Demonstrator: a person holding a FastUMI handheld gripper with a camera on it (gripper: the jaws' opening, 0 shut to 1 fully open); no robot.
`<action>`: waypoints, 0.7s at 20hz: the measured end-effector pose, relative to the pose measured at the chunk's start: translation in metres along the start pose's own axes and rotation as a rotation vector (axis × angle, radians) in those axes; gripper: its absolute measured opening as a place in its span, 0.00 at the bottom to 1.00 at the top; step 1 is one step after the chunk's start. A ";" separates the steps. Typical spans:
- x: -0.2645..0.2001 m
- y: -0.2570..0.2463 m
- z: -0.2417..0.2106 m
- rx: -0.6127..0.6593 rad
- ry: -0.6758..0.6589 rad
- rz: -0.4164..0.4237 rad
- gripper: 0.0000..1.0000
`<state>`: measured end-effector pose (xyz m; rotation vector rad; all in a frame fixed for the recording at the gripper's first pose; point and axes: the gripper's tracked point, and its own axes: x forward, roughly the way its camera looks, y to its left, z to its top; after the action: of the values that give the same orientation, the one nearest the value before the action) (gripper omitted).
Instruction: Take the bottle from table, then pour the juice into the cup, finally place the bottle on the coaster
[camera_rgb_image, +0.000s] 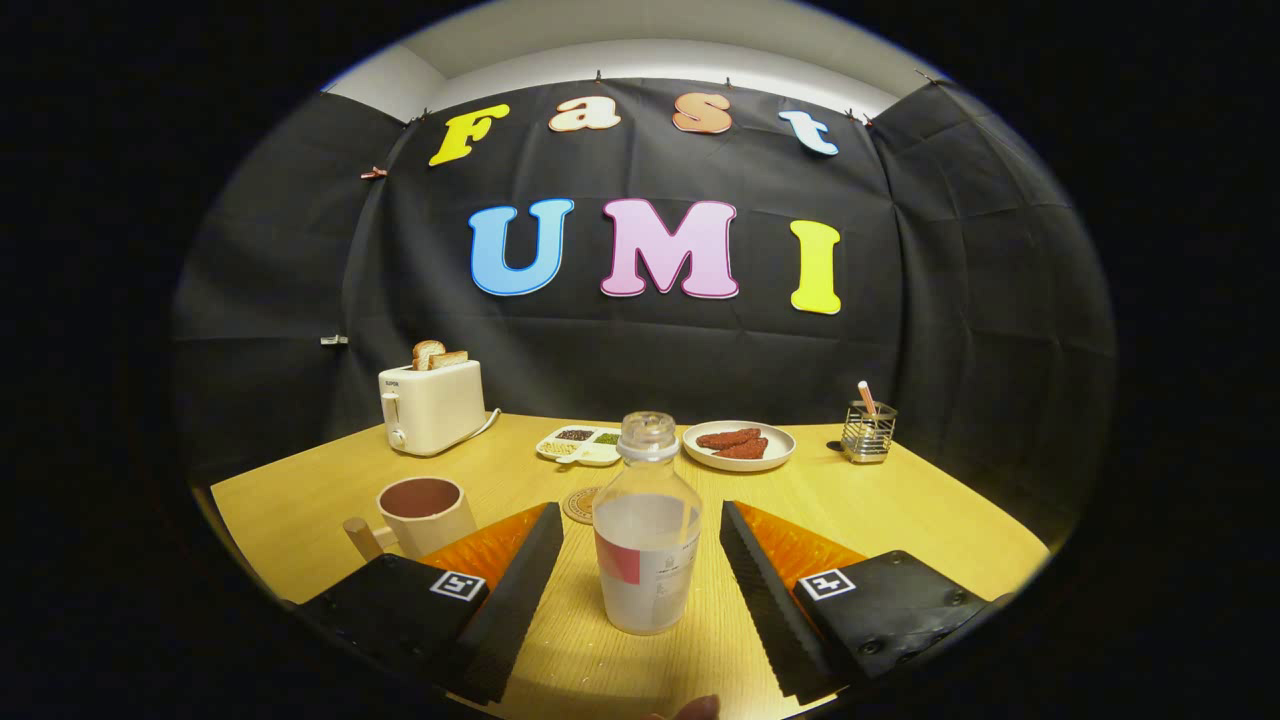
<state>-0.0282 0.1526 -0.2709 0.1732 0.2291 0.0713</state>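
A clear plastic bottle (647, 530) with cloudy liquid and no cap stands upright on the wooden table (900, 510), right between my two fingers. My gripper (640, 520) is open, with a gap on each side of the bottle, so neither finger touches it. A beige cup (420, 512) with a wooden handle and a dark inside stands to the left, just beyond the left finger (520, 590). A round coaster (580, 504) lies flat behind the bottle, partly hidden by it.
At the back of the table stand a cream toaster (432, 405) with toast, a small divided dish (582, 445), a plate (740, 446) with reddish food and a wire holder (867, 430). A fingertip (695, 708) shows at the near table edge.
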 end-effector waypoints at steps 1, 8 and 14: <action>0.004 -0.001 -0.005 0.000 -0.001 -0.003 0.97; 0.032 -0.009 -0.034 0.010 -0.001 -0.051 0.97; 0.041 -0.004 -0.041 -0.005 -0.013 -0.072 0.82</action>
<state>0.0026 0.1587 -0.3203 0.1603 0.2218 -0.0005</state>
